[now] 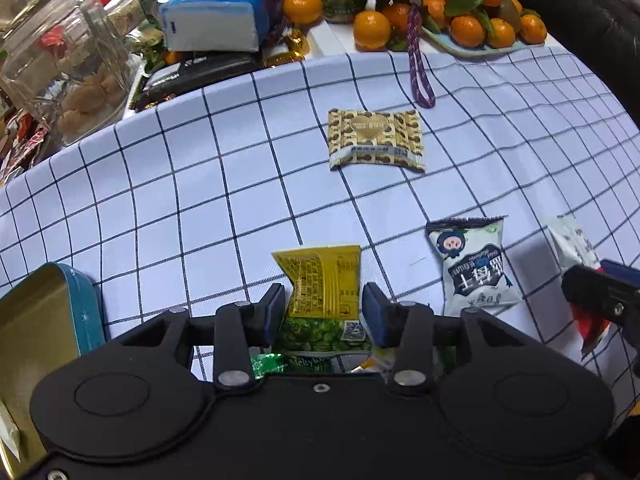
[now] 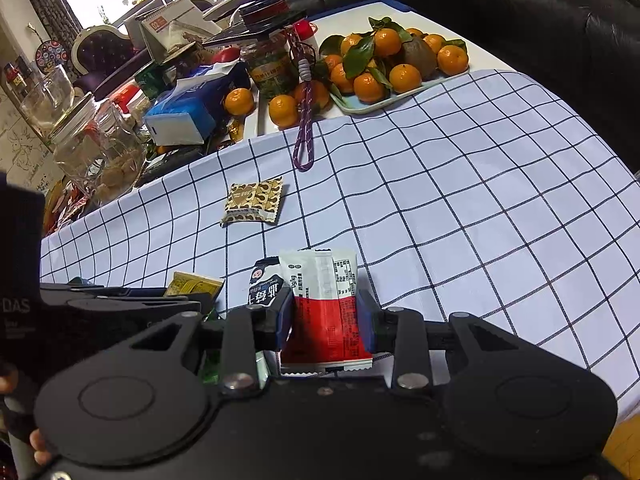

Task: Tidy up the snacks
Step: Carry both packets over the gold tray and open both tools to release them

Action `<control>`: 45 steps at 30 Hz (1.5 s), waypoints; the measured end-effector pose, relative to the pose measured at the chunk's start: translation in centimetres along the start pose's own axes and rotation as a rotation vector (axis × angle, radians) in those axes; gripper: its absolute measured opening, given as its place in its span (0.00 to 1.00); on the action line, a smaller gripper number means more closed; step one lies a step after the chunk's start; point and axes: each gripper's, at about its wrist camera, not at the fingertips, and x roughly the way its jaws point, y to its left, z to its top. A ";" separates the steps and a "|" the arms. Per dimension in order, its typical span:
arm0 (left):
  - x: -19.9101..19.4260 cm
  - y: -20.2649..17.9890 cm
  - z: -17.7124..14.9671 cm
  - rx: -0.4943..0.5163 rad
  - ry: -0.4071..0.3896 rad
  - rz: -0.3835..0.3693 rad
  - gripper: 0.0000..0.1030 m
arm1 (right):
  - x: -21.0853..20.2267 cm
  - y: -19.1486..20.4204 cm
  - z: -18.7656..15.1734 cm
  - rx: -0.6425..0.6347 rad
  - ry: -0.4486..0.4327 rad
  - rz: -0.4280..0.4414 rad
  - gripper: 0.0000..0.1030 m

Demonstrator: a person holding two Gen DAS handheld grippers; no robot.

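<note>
My left tongs (image 1: 323, 309) hang over the checked tabletop (image 1: 200, 200), jaws spread, a yellow-and-green snack packet (image 1: 320, 300) standing between the pads with a gap showing on each side. My right tongs (image 2: 326, 322) pinch a red-and-white snack packet (image 2: 324, 312) upright by its sides. A white packet with a cartoon face (image 1: 472, 268) lies between the two tongs; a gold heart-patterned packet (image 1: 374, 138) sits farther out toward a tray of tangerines (image 2: 384, 64). An open teal tin (image 1: 44, 320) stands just left of my left tongs.
</note>
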 end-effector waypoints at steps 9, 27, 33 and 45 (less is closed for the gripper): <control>-1.3 0.8 0.1 -0.068 -0.032 0.029 0.43 | -0.6 1.1 0.2 -0.023 -0.030 -0.024 0.34; -9.0 12.2 -2.0 -0.391 -0.120 0.141 0.43 | -0.6 5.3 1.2 -0.010 -0.117 -0.047 0.34; -10.8 16.6 -4.3 -0.473 -0.116 0.198 0.43 | 0.9 7.8 0.4 -0.071 -0.114 -0.053 0.34; -12.6 23.8 -10.1 -0.606 -0.064 0.288 0.43 | 0.5 12.5 -3.4 -0.296 -0.129 0.030 0.34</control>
